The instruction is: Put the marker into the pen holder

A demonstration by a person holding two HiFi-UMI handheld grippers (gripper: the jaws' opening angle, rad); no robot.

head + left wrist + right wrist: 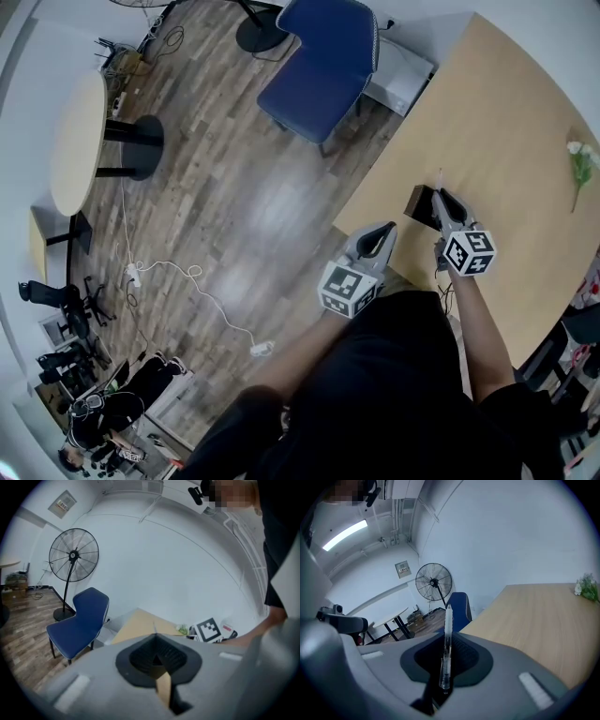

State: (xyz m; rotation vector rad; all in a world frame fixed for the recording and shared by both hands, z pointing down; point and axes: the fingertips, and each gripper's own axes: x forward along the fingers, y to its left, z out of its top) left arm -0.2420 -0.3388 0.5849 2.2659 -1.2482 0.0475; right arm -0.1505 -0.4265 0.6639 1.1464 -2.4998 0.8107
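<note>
Right gripper (447,206) has its jaws clamped on the marker (447,639) (tip pointing up), just beside the dark holder (420,203) at the worktop (506,131) edge. Left gripper (377,237) nearby, jaws together.

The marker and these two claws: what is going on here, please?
A person holds a claw in each hand at the edge of the wooden table. The right claw is shut on the marker, close to the dark pen holder; the marker is not in it yet. The left claw is shut, holding nothing.
</note>
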